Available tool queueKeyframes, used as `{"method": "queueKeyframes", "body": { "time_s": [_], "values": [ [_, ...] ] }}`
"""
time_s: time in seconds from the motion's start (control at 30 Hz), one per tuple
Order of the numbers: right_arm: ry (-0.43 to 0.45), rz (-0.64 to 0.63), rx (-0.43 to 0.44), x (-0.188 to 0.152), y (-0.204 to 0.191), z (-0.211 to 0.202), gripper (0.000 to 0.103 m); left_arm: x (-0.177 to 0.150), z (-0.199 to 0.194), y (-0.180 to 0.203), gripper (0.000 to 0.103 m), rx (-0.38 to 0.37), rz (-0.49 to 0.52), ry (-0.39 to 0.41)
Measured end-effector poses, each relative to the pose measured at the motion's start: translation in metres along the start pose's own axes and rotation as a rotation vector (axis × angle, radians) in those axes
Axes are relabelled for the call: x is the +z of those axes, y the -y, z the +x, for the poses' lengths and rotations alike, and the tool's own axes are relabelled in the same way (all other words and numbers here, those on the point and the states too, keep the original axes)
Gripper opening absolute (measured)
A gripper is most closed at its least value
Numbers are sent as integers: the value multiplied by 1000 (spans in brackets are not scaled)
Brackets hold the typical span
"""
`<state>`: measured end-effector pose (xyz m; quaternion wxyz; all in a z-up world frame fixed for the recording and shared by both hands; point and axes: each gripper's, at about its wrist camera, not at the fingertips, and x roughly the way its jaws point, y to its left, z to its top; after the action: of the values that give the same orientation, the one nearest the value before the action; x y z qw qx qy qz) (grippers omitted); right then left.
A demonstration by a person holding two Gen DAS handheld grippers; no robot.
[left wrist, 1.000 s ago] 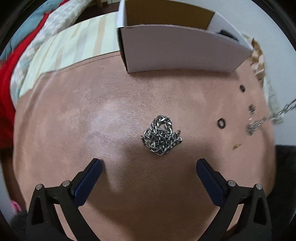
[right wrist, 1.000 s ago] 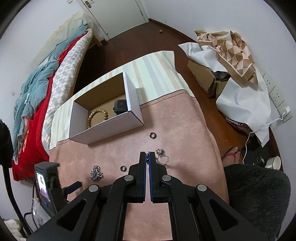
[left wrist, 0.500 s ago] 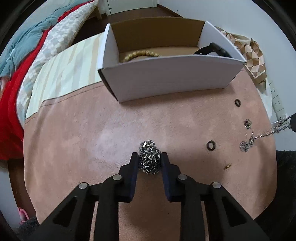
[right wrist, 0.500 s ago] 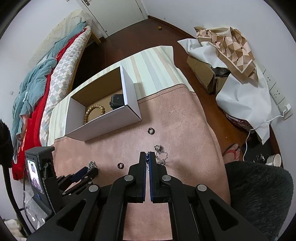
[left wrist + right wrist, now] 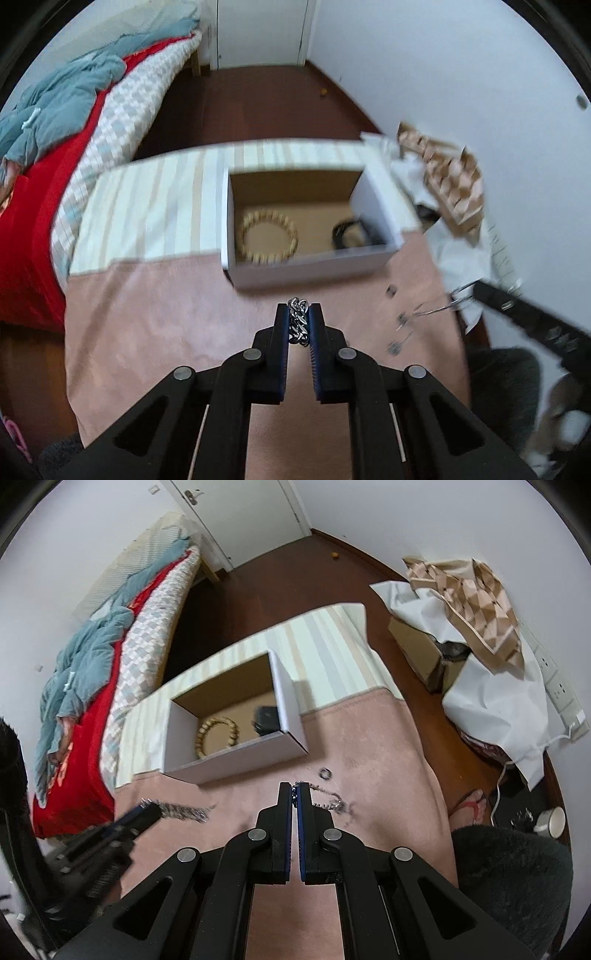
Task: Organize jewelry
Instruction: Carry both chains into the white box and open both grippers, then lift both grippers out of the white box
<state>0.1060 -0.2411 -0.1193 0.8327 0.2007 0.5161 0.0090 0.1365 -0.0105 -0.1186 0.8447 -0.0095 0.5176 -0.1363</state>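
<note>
Your left gripper (image 5: 299, 325) is nearly closed, its blue pads clamped on a bunched silver curb chain (image 5: 298, 322); the links fill the narrow gap and poke out just past the fingertips. It is raised above the pink cloth (image 5: 155, 317). Straight ahead of it, close by, sits the open white box (image 5: 306, 273), holding a ring of tan wooden beads (image 5: 267, 236) on its left side and a dark band (image 5: 349, 232) on its right.

Your right gripper (image 5: 294, 797) is shut almost completely, pinching one end of a thin silver necklace (image 5: 325, 799). The rest of that necklace trails off to the right of the fingertips and looks to touch the cloth, though blur makes that uncertain. Just ahead and slightly right of the tips lies a small dark ring (image 5: 325, 773) on the cloth. The same box stands ahead and to the left. Beyond the pink cloth is a striped cloth (image 5: 325, 653), and past that, dark wood floor (image 5: 266, 590) and a bed (image 5: 122, 635) on the left.
</note>
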Motion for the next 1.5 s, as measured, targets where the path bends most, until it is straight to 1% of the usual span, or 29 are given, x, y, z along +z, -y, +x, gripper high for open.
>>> {"method": "queueKeyframes", "body": {
  "time_s": [0.1, 0.2, 0.3, 0.4, 0.47, 0.53, 0.57, 0.67, 0.73, 0.8, 0.9, 0.97, 1.03, 1.07, 1.1, 1.13, 1.17, 1.23, 1.27, 1.3, 1.33, 1.37, 1.4, 1.43, 1.5],
  "values": [
    [23, -21, 29, 14, -12, -7, 2, 19, -21, 3, 7, -21, 1, 40],
    [36, -38, 79, 35, -25, -12, 2, 42, -34, 4, 7, -34, 5, 69],
    [38, -61, 116, 62, -40, -8, 2, 62, -32, 4, 7, -31, 13, 88],
    [13, -84, 134, 90, -53, 10, 2, 82, -19, 1, 7, -34, 6, 81],
    [-20, -89, 151, 104, -59, 26, 2, 93, -4, -3, 7, -37, 0, 58],
    [-76, -88, 165, 120, -62, 50, 2, 103, 16, -11, 7, -44, -18, 21],
    [-88, -90, 160, 122, -62, 58, 2, 107, 23, -14, 7, -43, -24, 8],
    [-133, -112, 129, 132, -65, 88, 2, 116, 52, -27, 8, -49, -52, -43],
    [-181, -128, 110, 136, -67, 111, 3, 118, 70, -34, 8, -57, -70, -81],
    [-226, -149, 95, 137, -68, 128, 3, 121, 84, -39, 8, -50, -88, -119],
    [-255, -162, 68, 139, -66, 140, 4, 123, 92, -45, 9, -53, -132, -147],
    [-250, -163, 55, 139, -65, 141, 11, 124, 92, -48, 11, -45, -149, -148],
    [-238, -164, 29, 141, -62, 139, 34, 124, 88, -50, 23, -19, -150, -136],
    [-231, -163, 19, 140, -60, 136, 39, 124, 86, -51, 37, -4, -149, -127],
    [-222, -166, 8, 140, -60, 133, 46, 123, 82, -51, 55, 17, -148, -114],
    [-214, -172, -8, 139, -60, 129, 53, 121, 78, -52, 62, 36, -145, -99],
    [-207, -180, -31, 138, -59, 127, 56, 119, 75, -52, 69, 56, -142, -86],
    [-191, -198, -79, 134, -59, 121, 72, 114, 67, -54, 74, 106, -130, -65],
    [-186, -204, -93, 132, -59, 119, 77, 111, 65, -55, 80, 128, -126, -60],
    [-178, -218, -128, 128, -59, 116, 86, 108, 62, -56, 89, 151, -122, -55],
    [-171, -232, -159, 123, -59, 114, 91, 102, 58, -56, 93, 177, -118, -48],
    [-166, -243, -179, 120, -59, 112, 93, 99, 57, -57, 98, 193, -113, -47],
    [-161, -257, -207, 115, -60, 110, 96, 94, 55, -57, 100, 214, -106, -48],
    [-158, -270, -229, 110, -61, 109, 99, 88, 54, -56, 100, 228, -100, -51],
    [-152, -282, -255, 101, -62, 107, 101, 79, 52, -56, 101, 244, -96, -55]
  ]
}}
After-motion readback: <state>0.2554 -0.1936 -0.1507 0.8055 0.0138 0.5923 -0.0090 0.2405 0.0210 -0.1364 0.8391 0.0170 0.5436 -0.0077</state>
